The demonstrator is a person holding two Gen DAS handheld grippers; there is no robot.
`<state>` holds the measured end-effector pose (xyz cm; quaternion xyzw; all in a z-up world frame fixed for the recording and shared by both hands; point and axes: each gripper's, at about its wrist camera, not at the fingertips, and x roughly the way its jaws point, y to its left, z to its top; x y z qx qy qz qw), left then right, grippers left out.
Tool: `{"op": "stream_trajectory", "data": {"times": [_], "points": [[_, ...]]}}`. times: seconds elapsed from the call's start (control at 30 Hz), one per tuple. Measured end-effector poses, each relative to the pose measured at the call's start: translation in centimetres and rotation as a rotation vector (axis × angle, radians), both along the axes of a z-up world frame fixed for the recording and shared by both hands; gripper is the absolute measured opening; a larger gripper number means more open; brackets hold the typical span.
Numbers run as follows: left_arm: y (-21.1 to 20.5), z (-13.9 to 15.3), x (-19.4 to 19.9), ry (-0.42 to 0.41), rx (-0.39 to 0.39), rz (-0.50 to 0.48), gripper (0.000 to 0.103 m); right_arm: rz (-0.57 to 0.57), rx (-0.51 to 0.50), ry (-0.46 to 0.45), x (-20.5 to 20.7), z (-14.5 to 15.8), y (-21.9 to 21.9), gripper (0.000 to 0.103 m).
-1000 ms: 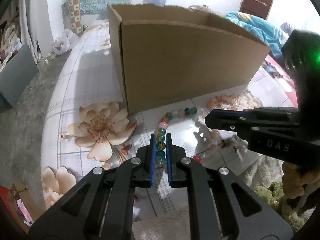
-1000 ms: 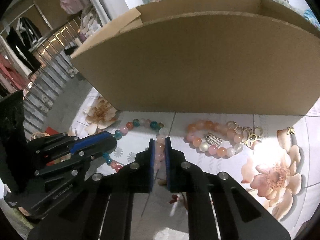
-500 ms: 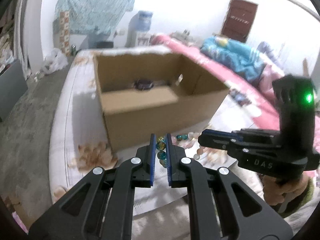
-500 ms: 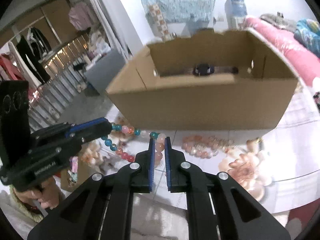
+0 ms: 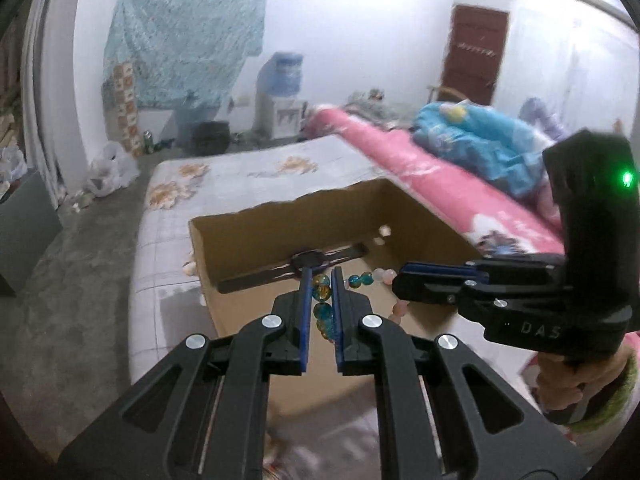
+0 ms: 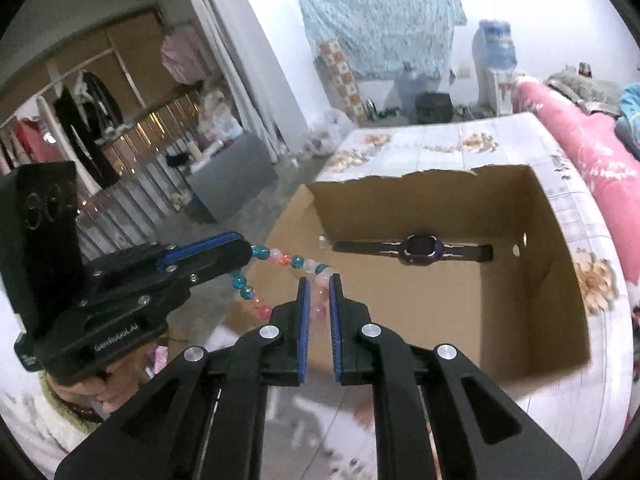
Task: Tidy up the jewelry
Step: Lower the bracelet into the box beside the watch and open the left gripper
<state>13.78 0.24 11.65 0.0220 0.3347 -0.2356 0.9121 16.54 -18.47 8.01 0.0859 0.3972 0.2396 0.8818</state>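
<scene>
Both grippers hold one bead necklace of teal, amber, pink and white beads, lifted in the air at the near edge of an open cardboard box. My left gripper is shut on its teal and amber beads. My right gripper is shut on its pink and white beads. The strand stretches between them, with a loop hanging below. A dark purple watch lies flat on the box floor, also seen in the left wrist view.
The box stands on a table with a floral cloth. A pink bed runs along the right. Grey floor lies to the left, with a grey cabinet and clothes racks beyond.
Both grippers rose together from the tabletop, lifting the necklace from in front of the box to above its near rim. The box's inside and the watch came into view.
</scene>
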Motion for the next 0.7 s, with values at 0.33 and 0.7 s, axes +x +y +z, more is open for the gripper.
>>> {"op": "stream_trajectory", "data": {"times": [0.33,0.7], "points": [[0.3,-5.1,5.8,0.159,0.140,0.047,0.009,0.042,-0.048,0.327,8.7,-6.6,2.8,0.010],[0.9,-4.5,4.3,0.153,0.129,0.047,0.029,0.016,-0.028,0.317,7.9,-6.5,1.9,0.029]]}}
